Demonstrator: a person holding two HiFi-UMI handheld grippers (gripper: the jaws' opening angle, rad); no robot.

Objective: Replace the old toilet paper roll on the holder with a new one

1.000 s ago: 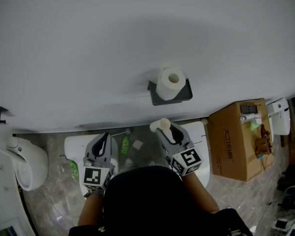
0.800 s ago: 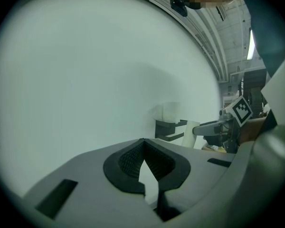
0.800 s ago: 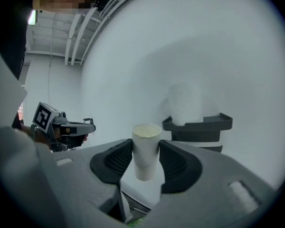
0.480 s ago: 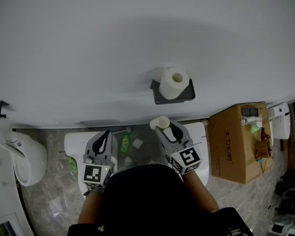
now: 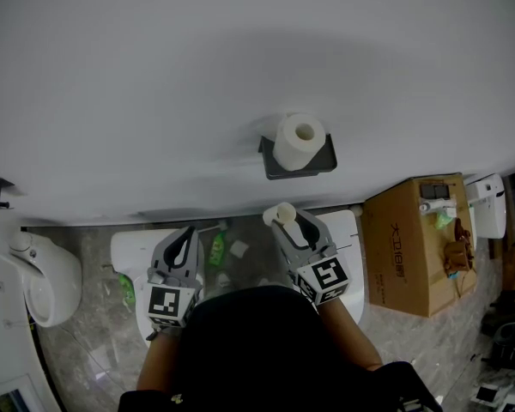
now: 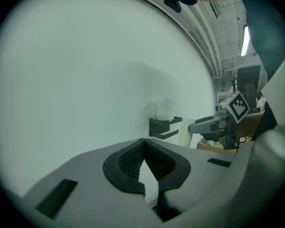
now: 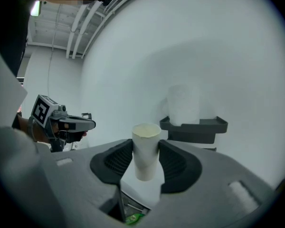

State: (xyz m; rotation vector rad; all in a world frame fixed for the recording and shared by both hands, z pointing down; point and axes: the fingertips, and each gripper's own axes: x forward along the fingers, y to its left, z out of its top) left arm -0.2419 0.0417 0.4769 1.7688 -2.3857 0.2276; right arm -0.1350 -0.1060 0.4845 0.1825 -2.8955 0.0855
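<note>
Two grippers. Left gripper (image 6: 143, 144) fingers closed, empty; right gripper (image 7: 146, 152) fingers clamp cardboard tube (image 7: 146, 136). Toilet paper roll (image 5: 297, 139) on wall holder (image 5: 324, 166).

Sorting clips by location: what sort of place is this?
Likely a bathroom, perhaps a mock-up: a toilet paper roll on a dark wall holder and a white toilet-like fixture at the left.

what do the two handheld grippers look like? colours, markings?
Both alike: left gripper and right gripper have grey moulded bodies with tapered jaws lined by black ribbed pads. Each carries a white cube with black square markers. The person wears a black top.
</note>
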